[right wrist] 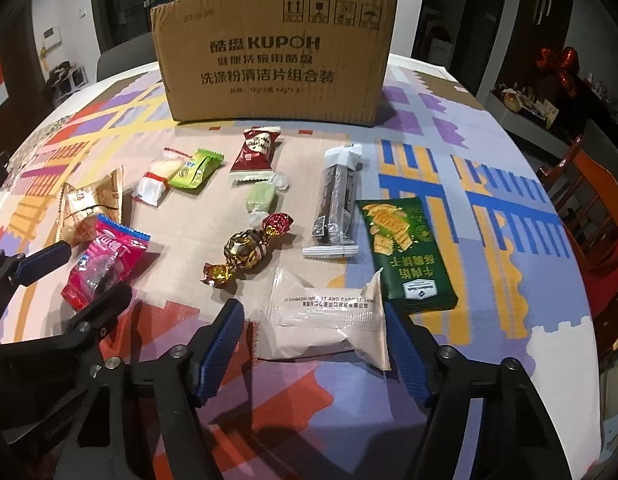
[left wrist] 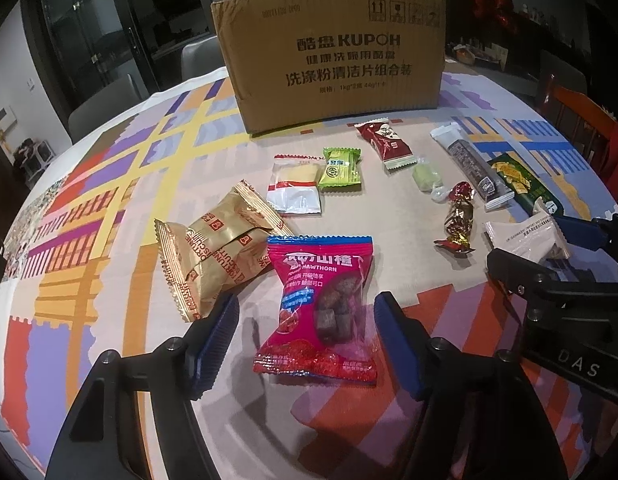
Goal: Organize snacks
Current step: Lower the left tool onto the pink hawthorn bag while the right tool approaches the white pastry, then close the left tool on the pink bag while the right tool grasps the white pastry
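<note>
Left wrist view: left gripper [left wrist: 305, 344] fingers spread around pink hawthorn packet [left wrist: 319, 308]; right gripper [right wrist: 315, 344] likewise astride white packet [right wrist: 329, 320]. Light, crinkly, slippery; pinch mid-body.

I count eleven wrapped snacks on my patterned worktop [right wrist: 489, 152]: two gold foil biscuit packets [left wrist: 213, 256], nine single others. Behind them stands one brown cardboard box [right wrist: 275, 56].

Table under patterned cloth [right wrist: 489, 184], cardboard box [right wrist: 269, 52] at back, wrapped snacks scattered in front
</note>
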`<state>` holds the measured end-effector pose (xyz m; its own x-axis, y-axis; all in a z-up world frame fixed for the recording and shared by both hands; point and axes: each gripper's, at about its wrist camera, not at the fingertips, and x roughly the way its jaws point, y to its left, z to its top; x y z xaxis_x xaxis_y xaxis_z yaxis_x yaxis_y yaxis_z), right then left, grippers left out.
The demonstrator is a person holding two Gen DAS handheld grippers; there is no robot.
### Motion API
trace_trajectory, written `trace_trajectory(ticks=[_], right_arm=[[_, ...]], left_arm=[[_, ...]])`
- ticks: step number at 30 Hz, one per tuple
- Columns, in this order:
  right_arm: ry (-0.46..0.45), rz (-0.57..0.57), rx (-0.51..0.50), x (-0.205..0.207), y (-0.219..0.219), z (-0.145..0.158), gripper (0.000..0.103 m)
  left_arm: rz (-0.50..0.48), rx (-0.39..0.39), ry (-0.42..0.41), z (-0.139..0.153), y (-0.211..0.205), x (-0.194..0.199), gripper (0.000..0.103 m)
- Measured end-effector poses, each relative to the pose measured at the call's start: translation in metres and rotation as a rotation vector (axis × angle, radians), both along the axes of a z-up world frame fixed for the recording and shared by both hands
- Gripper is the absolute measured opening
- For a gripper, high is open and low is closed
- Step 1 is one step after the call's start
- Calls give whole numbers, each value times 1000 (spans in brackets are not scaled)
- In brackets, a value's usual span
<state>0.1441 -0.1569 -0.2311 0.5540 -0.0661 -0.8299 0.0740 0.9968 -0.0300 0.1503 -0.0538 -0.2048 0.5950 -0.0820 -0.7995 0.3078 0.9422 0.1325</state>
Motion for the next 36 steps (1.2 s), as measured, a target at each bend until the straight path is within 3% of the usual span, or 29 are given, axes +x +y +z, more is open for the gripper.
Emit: trace_trajectory(ticks=[7,12,16,36], right_arm=[[15,-1,5,3,-1,-6,65],[9,-2,13,3,-1,-6,60],[-7,-2,22,2,-3,-2,48],[-58,-10,65,-6,-12,18,42]], left_arm=[[-15,-22,25,-4,-2,3,44],[-14,-27,28,-4,-3,4,42],[-22,-39,26,-2,-3,2,38],[-15,-51,-16,25,-5,-7,36]])
